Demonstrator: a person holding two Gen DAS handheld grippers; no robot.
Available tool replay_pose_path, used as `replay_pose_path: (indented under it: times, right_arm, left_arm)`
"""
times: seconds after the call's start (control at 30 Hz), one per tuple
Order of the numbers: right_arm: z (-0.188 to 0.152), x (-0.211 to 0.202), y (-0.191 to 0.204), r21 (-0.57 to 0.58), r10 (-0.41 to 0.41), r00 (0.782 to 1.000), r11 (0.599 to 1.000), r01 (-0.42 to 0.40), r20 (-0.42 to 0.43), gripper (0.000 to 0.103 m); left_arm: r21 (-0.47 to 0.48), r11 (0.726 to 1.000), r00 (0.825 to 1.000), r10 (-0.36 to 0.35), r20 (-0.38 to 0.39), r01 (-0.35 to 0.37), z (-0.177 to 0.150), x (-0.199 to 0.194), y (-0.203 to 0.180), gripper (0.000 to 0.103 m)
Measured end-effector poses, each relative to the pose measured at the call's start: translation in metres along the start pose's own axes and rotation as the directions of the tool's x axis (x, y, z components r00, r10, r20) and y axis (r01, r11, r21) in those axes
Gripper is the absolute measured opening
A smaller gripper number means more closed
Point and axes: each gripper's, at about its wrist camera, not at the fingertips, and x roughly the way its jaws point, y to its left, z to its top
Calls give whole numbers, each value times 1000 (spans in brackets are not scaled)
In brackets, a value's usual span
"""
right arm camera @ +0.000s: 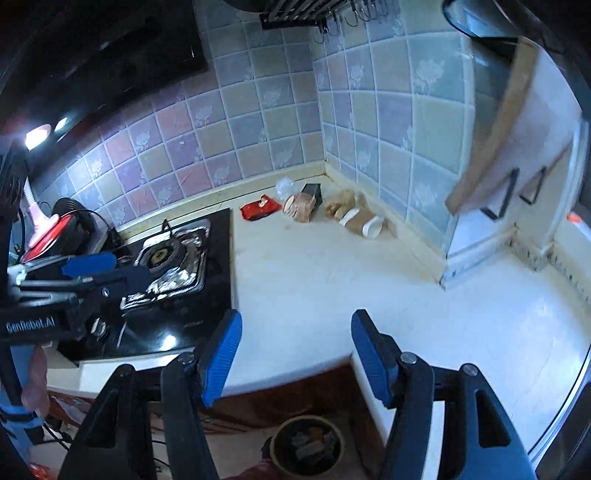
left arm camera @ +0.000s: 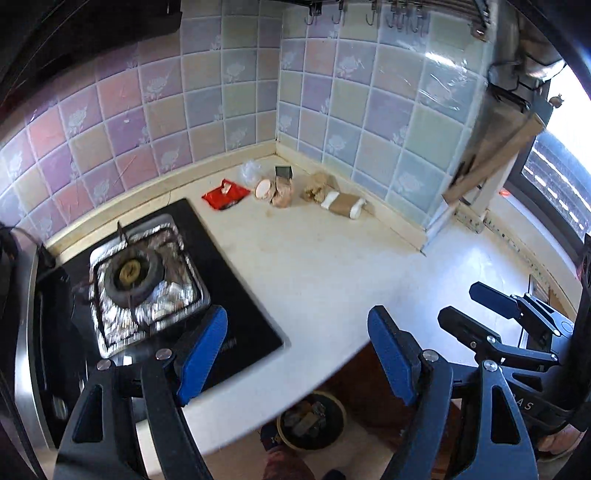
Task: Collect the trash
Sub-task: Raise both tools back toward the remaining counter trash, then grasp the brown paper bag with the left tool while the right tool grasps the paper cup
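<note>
Trash lies in the far corner of the white counter (left arm camera: 314,266): a red wrapper (left arm camera: 225,195) (right arm camera: 258,209), a clear plastic bag (left arm camera: 251,171), a pinkish crumpled packet (left arm camera: 279,190) (right arm camera: 301,206), a small dark box (left arm camera: 283,171), brown crumpled paper (left arm camera: 314,188) and a brown-and-white paper roll (left arm camera: 343,205) (right arm camera: 360,221). My left gripper (left arm camera: 297,350) is open and empty above the counter's front edge. My right gripper (right arm camera: 295,354) is open and empty too, and shows at the right of the left wrist view (left arm camera: 476,306). A round bin (left arm camera: 312,419) (right arm camera: 306,445) with trash inside stands on the floor below.
A black gas hob with a foil-lined burner (left arm camera: 144,280) (right arm camera: 166,258) is on the left. Tiled walls (left arm camera: 332,92) enclose the corner. A hook rail (left arm camera: 369,14) hangs above. A cabinet (right arm camera: 517,184) juts out on the right.
</note>
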Motion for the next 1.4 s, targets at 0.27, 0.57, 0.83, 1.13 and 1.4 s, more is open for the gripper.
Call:
replay_pose_path:
  times: [0.27,0.57,0.83,1.13,1.4]
  right_arm:
    - [78,85,-22,-4,-112,993,994,112,-48,62]
    - [128,188,-42,-68,-167,979,985,160,-116,62]
    - [137,271,-63,-156,-205,958,972,175,-201,62]
    - [128,319,-85,-226,-209,943,962,151,-259,62]
    - [129,326,-86,-289,-237,940,943,163,-244,61]
  left_arm:
    - [35,996,997,-80,-22,81,100,86,37,77]
    - [37,986,981,-158,-116,163,160,206,53,76]
    - [-32,974,953,-224,-206,222,171,275,49,67]
    - [-28,986,948,-165,-273,164,173,324,31,66]
    - [-26,994,941,-105,-321,102,177,361,20,55]
